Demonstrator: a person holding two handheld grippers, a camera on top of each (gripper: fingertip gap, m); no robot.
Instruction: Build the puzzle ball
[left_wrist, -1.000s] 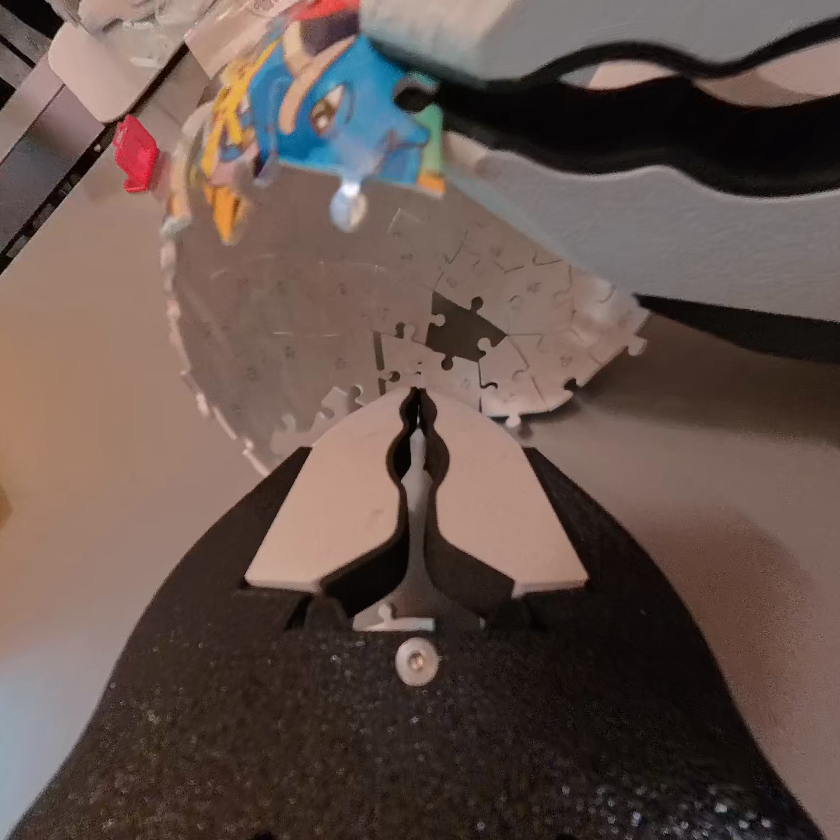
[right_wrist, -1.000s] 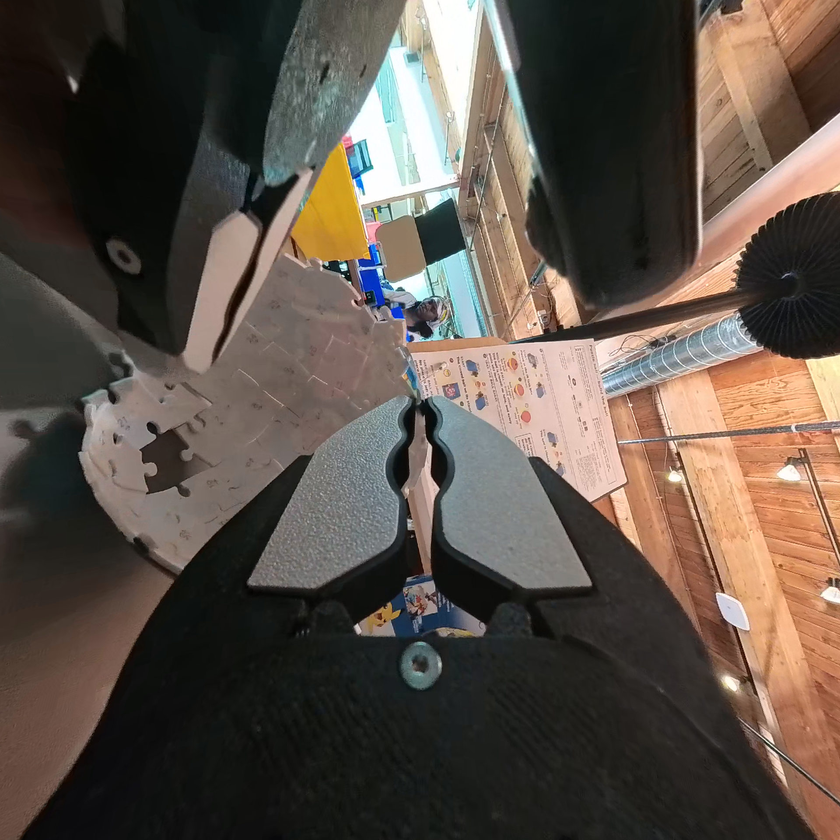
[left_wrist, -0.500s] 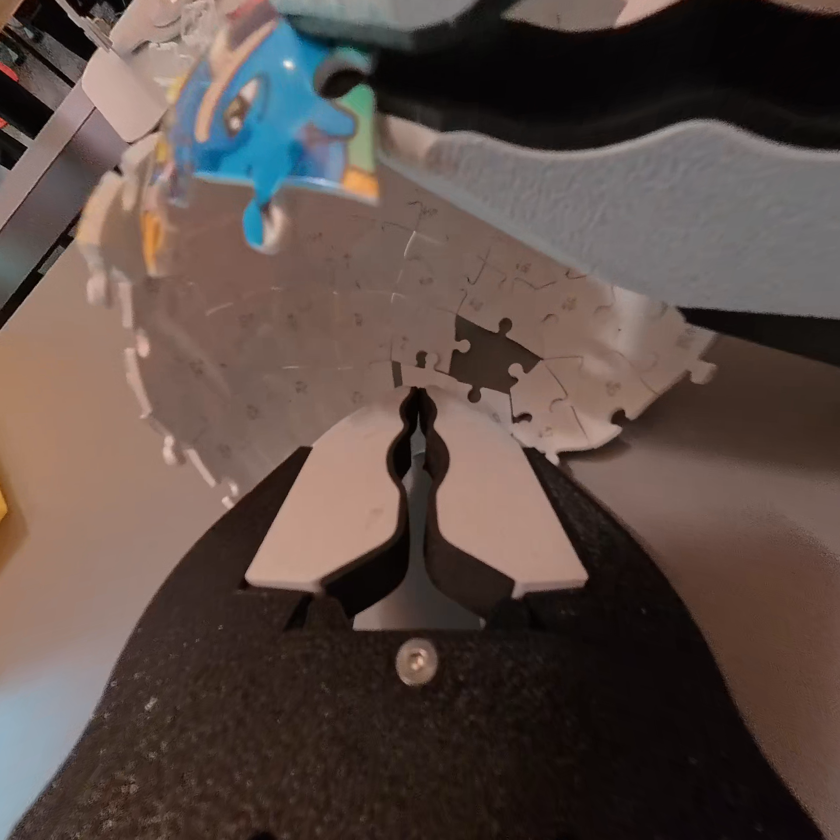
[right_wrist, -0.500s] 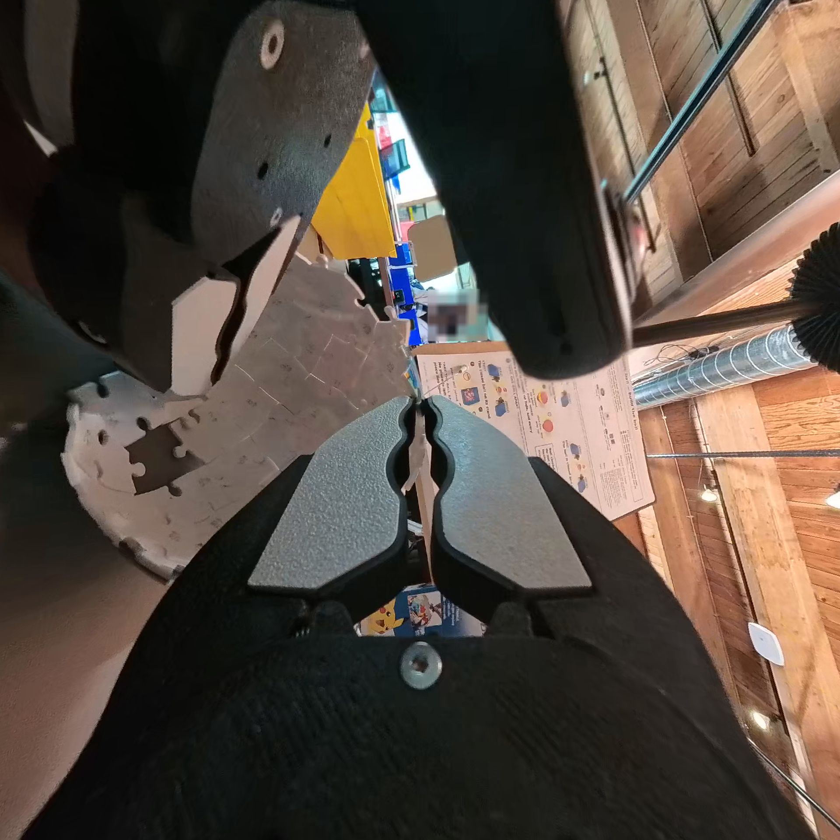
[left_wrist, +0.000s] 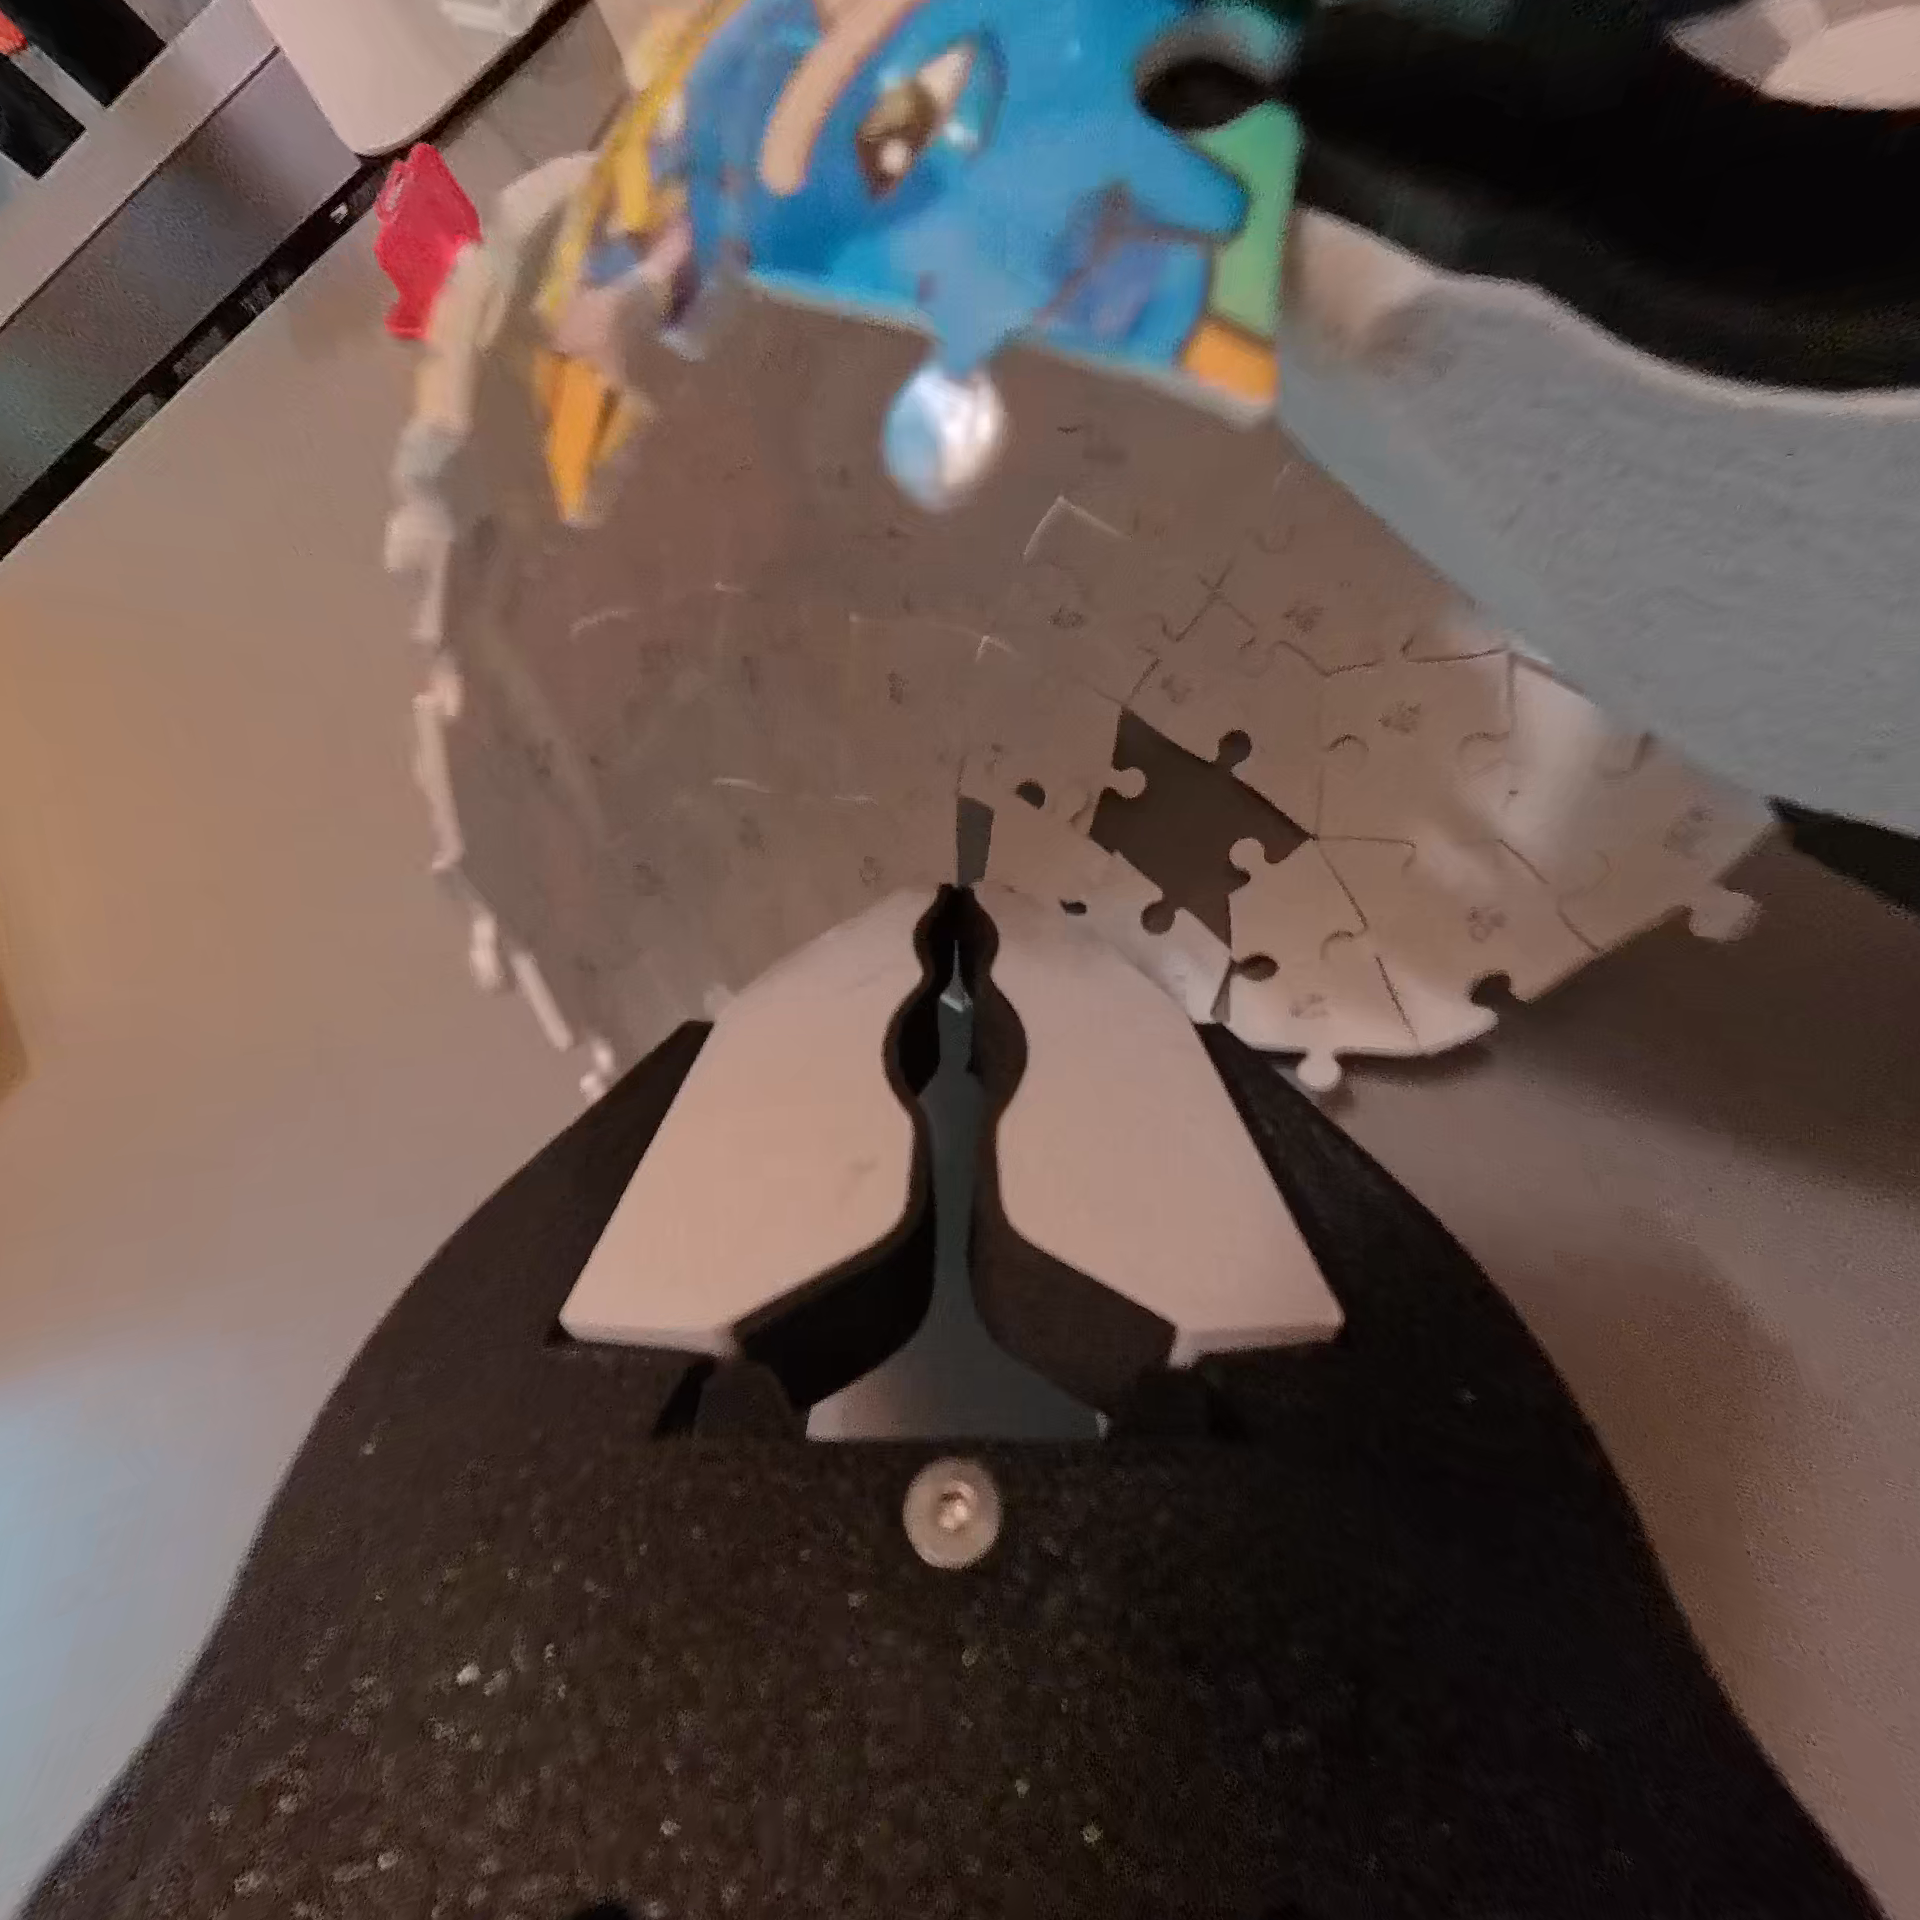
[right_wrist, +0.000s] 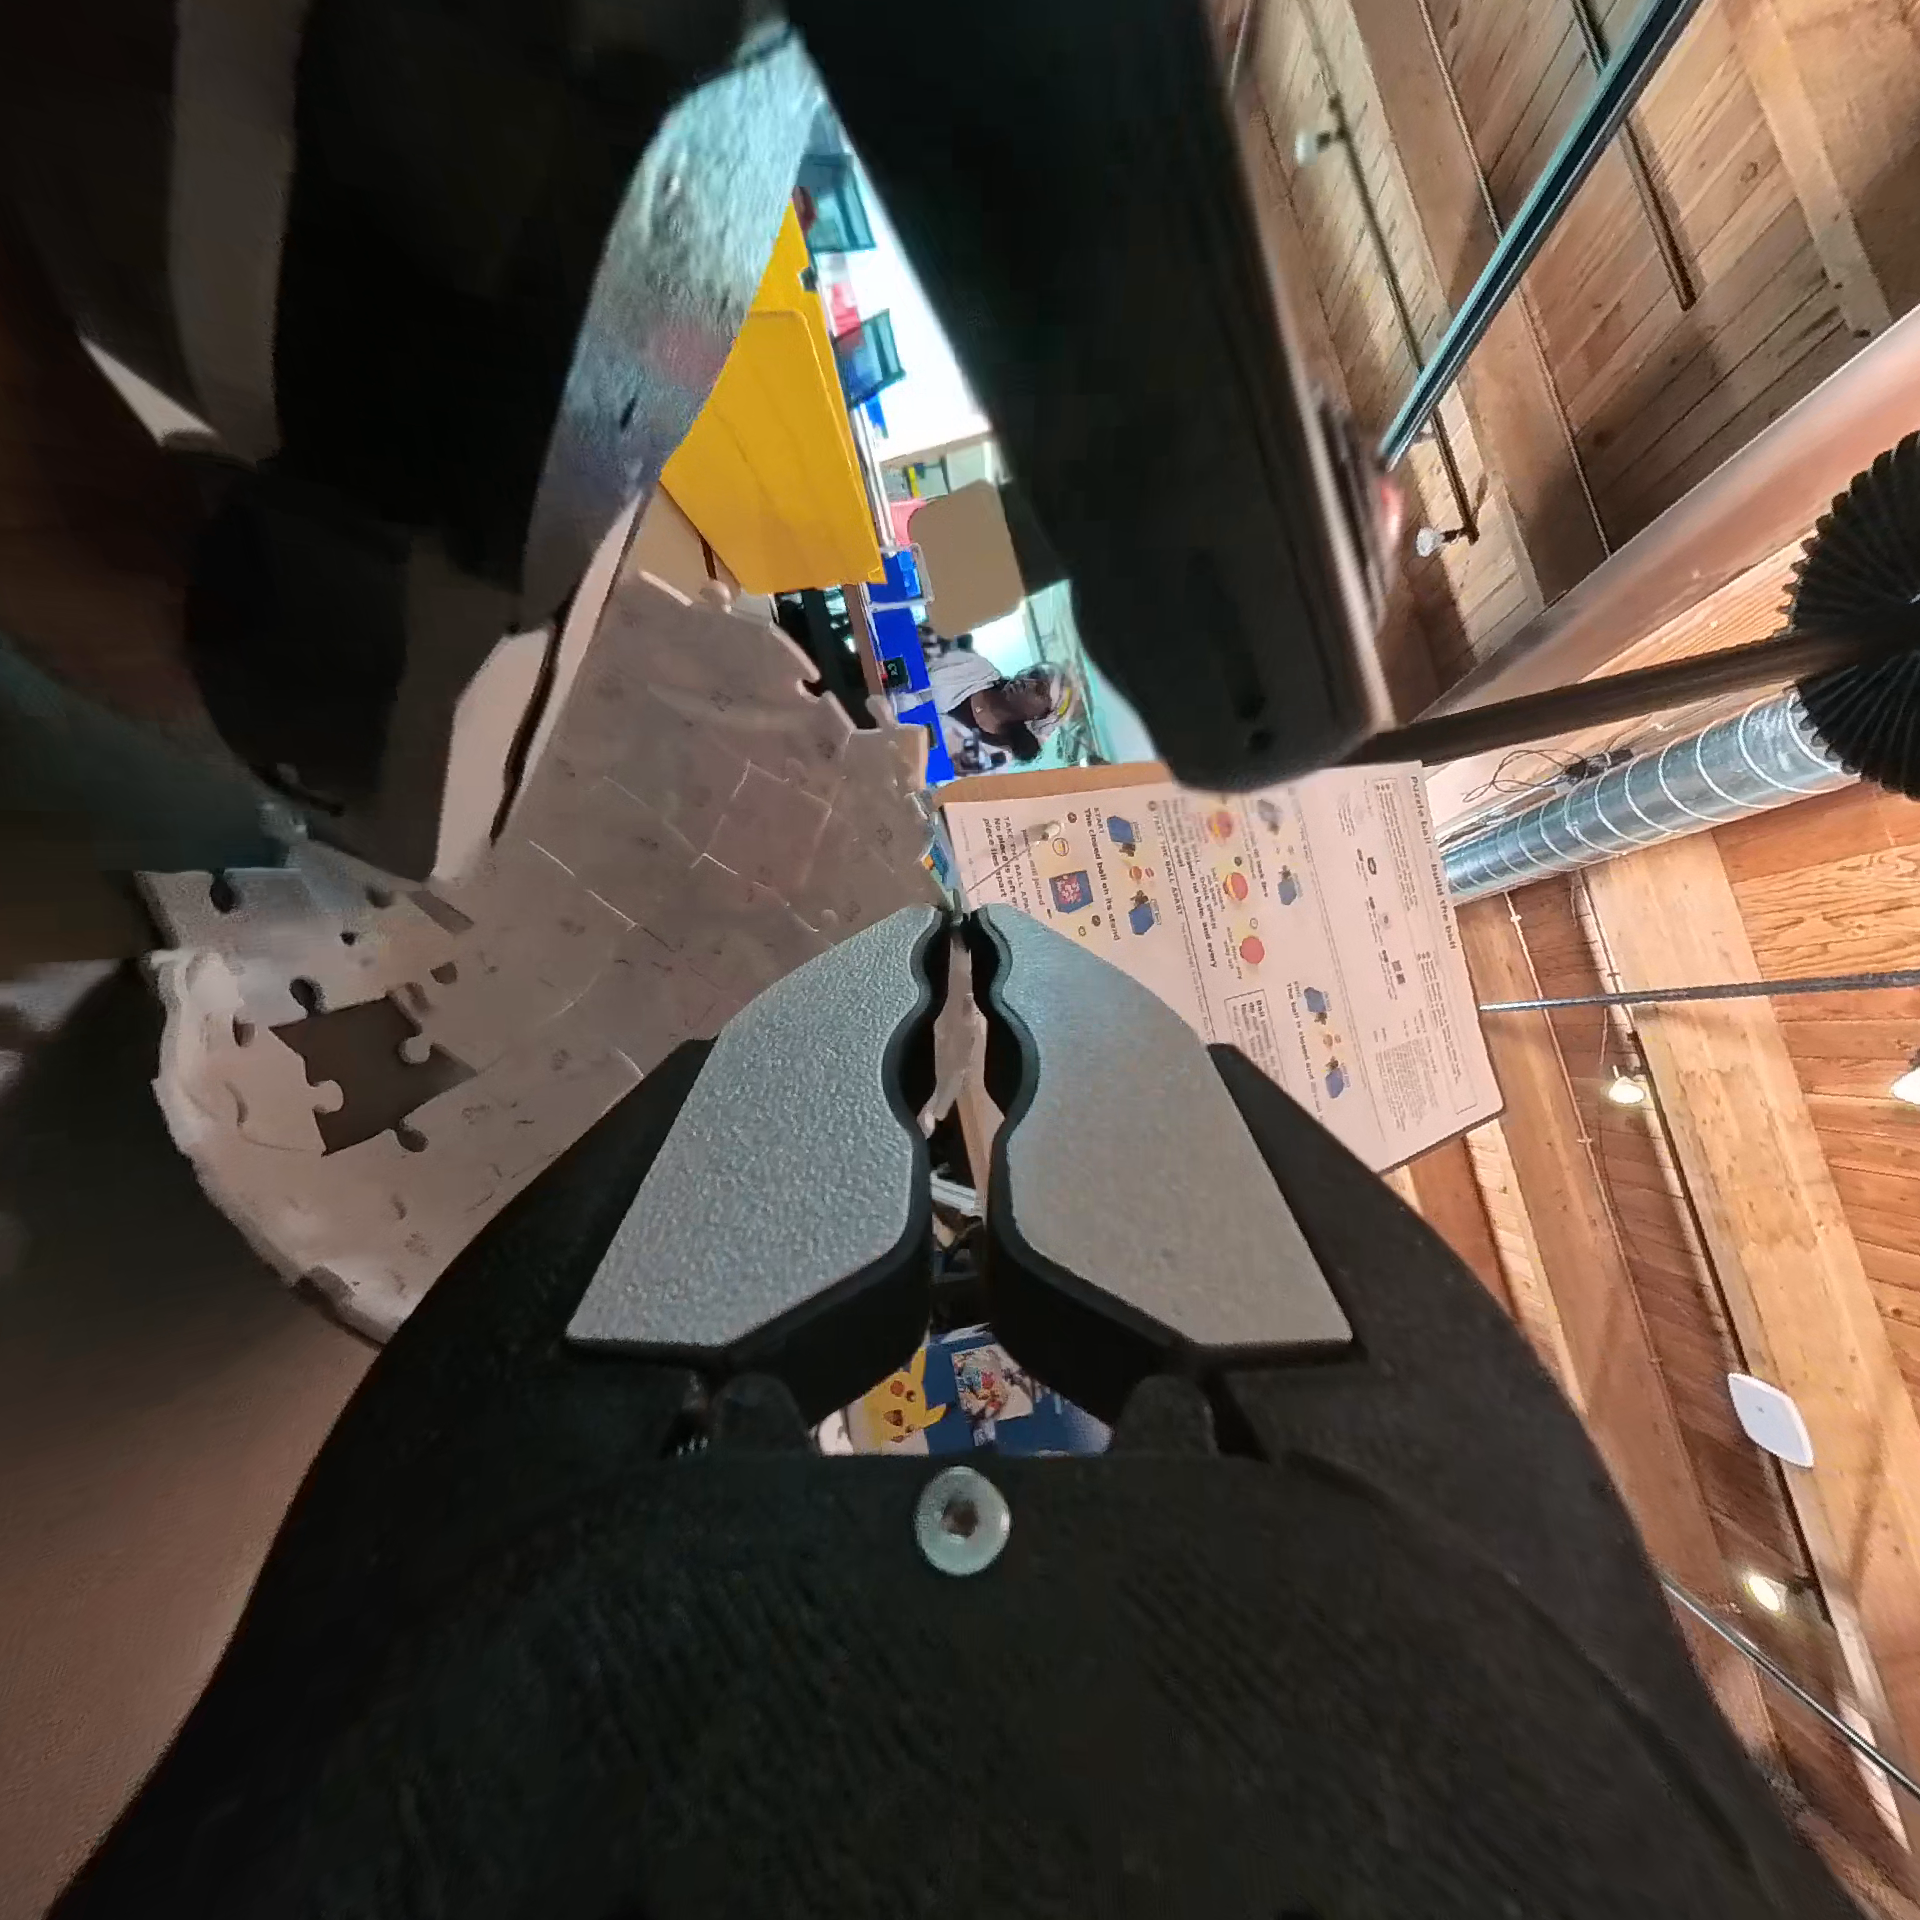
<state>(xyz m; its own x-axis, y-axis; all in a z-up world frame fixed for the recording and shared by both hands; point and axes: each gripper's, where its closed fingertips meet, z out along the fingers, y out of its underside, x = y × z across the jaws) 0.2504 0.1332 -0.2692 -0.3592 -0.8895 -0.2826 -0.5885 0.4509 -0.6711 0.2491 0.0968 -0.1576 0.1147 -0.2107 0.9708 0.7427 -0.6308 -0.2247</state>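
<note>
Ball shell (left_wrist: 790, 727) pinched at near rim by left tongs (left_wrist: 954, 914), right tongs (right_wrist: 961, 925) pinching blue piece (left_wrist: 997, 177); next: seat it on the far rim.

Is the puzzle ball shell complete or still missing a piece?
Still missing a piece. The puzzle ball shell shows one dark piece-shaped gap among its joined white pieces, near its lower edge; the same gap appears in the right wrist view.
</note>
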